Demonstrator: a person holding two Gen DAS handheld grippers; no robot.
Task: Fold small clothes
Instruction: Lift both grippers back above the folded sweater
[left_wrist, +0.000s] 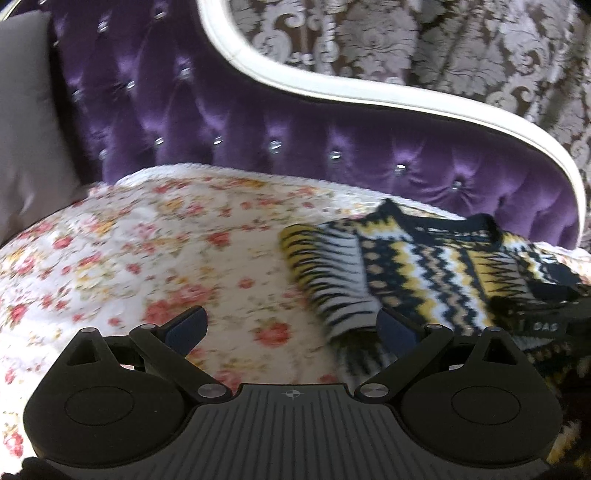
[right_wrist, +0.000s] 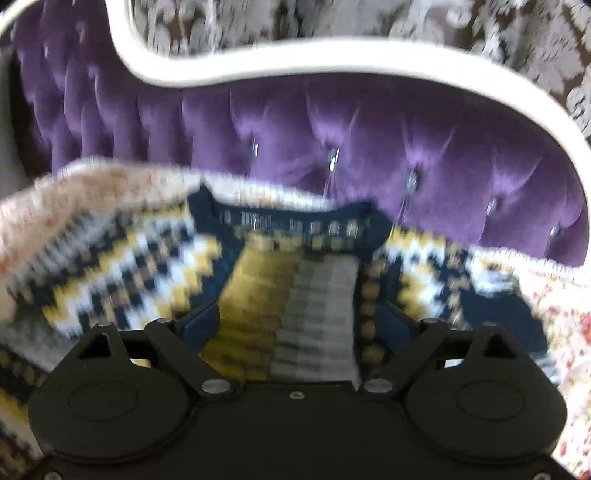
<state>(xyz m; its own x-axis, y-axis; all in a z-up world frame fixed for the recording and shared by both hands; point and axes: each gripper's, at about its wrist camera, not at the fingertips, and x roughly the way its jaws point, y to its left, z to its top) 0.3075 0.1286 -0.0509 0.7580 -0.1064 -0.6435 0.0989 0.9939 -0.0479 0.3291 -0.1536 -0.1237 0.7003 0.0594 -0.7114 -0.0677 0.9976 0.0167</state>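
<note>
A small knitted sweater (left_wrist: 424, 273) with navy, yellow and white zigzag bands lies on the floral blanket (left_wrist: 147, 258), neck toward the purple backrest. One sleeve (left_wrist: 328, 273) is folded over its left side. My left gripper (left_wrist: 291, 325) is open and empty, its right finger by the sleeve cuff. In the right wrist view the sweater (right_wrist: 295, 280) fills the middle, blurred, collar (right_wrist: 295, 221) at the far end. My right gripper (right_wrist: 295, 325) is open just above the sweater's centre, holding nothing.
A tufted purple backrest (left_wrist: 258, 125) with a white curved frame (left_wrist: 332, 77) rises right behind the blanket. A grey cushion (left_wrist: 29, 122) stands at the far left. Patterned wallpaper (left_wrist: 443, 40) is behind. Bare floral blanket lies left of the sweater.
</note>
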